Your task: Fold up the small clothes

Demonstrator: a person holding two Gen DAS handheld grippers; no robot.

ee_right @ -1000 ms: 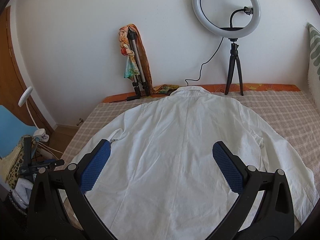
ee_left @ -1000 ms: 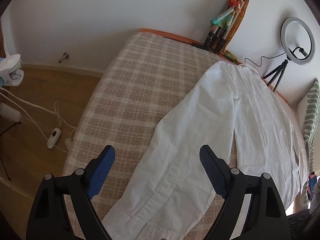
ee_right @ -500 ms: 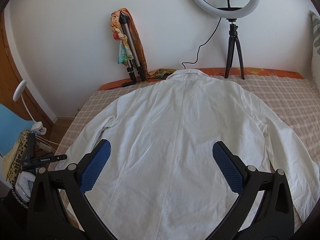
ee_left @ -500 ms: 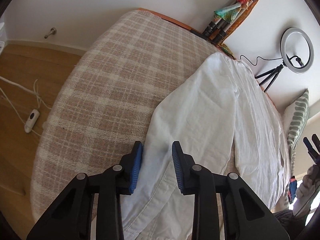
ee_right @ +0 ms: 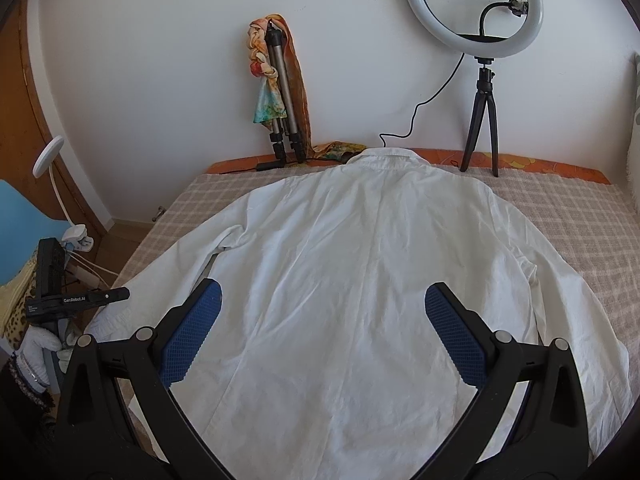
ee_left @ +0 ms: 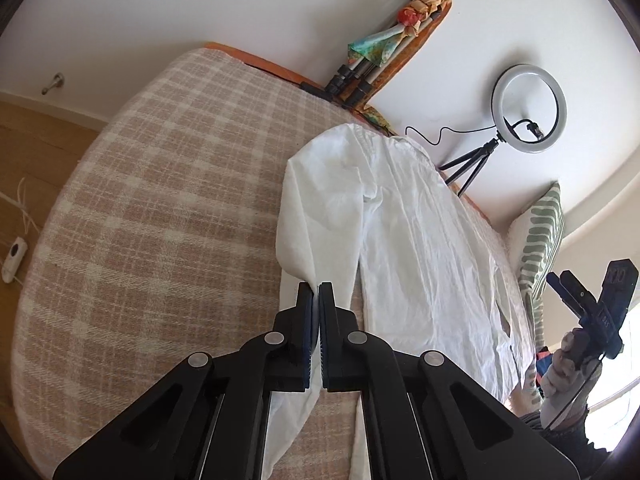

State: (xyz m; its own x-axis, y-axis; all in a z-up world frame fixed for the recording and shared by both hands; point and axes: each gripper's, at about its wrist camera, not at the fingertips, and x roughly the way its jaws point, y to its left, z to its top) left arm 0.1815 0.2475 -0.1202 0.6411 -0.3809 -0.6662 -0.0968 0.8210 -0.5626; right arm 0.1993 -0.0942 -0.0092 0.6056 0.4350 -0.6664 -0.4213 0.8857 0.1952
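Lying back-side up on a bed (ee_right: 568, 216) covered with a beige checked blanket, a white long-sleeved shirt (ee_right: 360, 264) has its collar toward the wall and its hem nearest the camera. The left tool (ee_left: 319, 286) has its blue-padded fingers pressed together on a fold of the shirt's left sleeve (ee_left: 316, 216), which rises off the blanket to the pinch point. The right tool (ee_right: 324, 308) hovers over the lower back of the shirt with its fingers spread wide and nothing between them. In the right wrist view the body of the left tool bears the white lettering "GenRobot.AI" (ee_right: 75, 299) (smaller print beside it is too fine to read). A ring light (ee_right: 474, 2) on a small tripod and a folded tripod (ee_right: 282, 92) draped with a patterned scarf stand against the wall; a green-striped pillow (ee_left: 540, 236) lies at the bed's far side.
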